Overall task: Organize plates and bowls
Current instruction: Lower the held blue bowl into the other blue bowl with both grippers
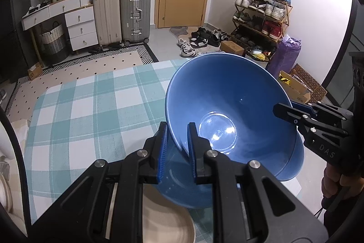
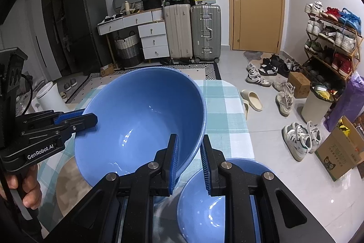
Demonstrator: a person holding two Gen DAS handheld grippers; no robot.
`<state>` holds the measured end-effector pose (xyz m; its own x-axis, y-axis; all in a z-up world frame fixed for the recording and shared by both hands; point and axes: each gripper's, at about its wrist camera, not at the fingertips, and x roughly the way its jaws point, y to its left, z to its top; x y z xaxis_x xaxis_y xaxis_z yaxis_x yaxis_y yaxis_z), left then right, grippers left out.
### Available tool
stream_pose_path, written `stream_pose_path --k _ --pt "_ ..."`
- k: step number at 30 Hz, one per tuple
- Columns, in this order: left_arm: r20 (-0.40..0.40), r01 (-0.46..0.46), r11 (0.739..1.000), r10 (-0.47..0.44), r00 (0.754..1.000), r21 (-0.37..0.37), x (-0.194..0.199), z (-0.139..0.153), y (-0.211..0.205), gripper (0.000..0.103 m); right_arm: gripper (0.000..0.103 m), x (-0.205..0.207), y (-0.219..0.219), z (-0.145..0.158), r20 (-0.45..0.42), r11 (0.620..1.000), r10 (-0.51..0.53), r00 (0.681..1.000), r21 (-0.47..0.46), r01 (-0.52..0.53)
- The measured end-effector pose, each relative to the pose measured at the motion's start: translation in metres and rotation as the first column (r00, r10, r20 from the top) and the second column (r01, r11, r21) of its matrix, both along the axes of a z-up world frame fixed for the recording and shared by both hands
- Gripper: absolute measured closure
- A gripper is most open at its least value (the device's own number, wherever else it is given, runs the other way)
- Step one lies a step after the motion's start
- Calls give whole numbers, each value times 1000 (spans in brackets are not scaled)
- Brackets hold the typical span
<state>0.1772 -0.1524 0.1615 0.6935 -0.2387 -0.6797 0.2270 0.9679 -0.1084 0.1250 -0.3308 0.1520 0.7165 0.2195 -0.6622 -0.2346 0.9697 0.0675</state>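
A large blue bowl (image 1: 227, 97) is held tilted above the checked tablecloth (image 1: 86, 111); it also shows in the right wrist view (image 2: 141, 115). My left gripper (image 1: 177, 140) is shut on its near rim. My right gripper (image 2: 190, 154) is shut on the opposite rim and shows at the right of the left wrist view (image 1: 293, 111). A second blue bowl (image 2: 204, 204) sits on the table below the right gripper; it also shows in the left wrist view (image 1: 293, 163). A beige plate (image 1: 166, 220) lies under the left gripper.
The table edge (image 2: 245, 120) is at the right, with shoes (image 2: 298, 138) and a cardboard box (image 2: 339, 152) on the floor beyond. White dishes (image 1: 4, 188) show at the far left. Suitcases (image 2: 193, 31) and drawers stand far back.
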Motion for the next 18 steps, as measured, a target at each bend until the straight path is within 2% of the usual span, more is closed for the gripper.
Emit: stream_pose_path --k 18 --pt "-17 -30 1000 30 999 0 -14 -20 21 90 83 -10 17 -22 -27 999 34 999 3 -34"
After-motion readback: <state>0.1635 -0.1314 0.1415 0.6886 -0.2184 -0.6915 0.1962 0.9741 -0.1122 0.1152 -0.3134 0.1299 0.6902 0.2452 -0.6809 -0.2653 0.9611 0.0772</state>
